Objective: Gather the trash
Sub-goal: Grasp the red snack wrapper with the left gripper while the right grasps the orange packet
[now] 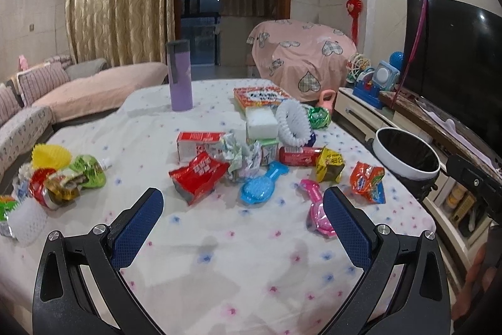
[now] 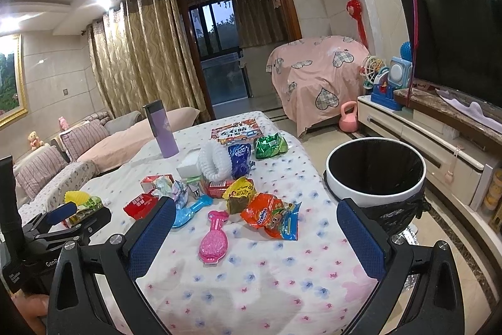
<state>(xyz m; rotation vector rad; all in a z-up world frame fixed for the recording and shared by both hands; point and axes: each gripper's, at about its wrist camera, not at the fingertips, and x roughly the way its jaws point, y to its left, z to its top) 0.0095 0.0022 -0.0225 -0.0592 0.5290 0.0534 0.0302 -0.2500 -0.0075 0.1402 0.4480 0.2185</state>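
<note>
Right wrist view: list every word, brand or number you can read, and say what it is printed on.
"Ovaltine" on the orange snack packet.
"Gen", then cut off, on the left gripper body.
The game box has large Chinese characters, too blurred to read.
The red wrapper, yellow wrapper, blue packet and red carton carry print too small to read.

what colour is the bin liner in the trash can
Black, inside the white trash can; the liner shows best in the right wrist view.

wrappers: orange packet [image 2: 271, 218] flat near table's right edge | yellow packet [image 2: 239, 193] crumpled just behind it | red packet [image 1: 197, 176] mid-table, torn | bin [image 2: 375, 171]: white rim, black liner, upright beside right edge
</note>
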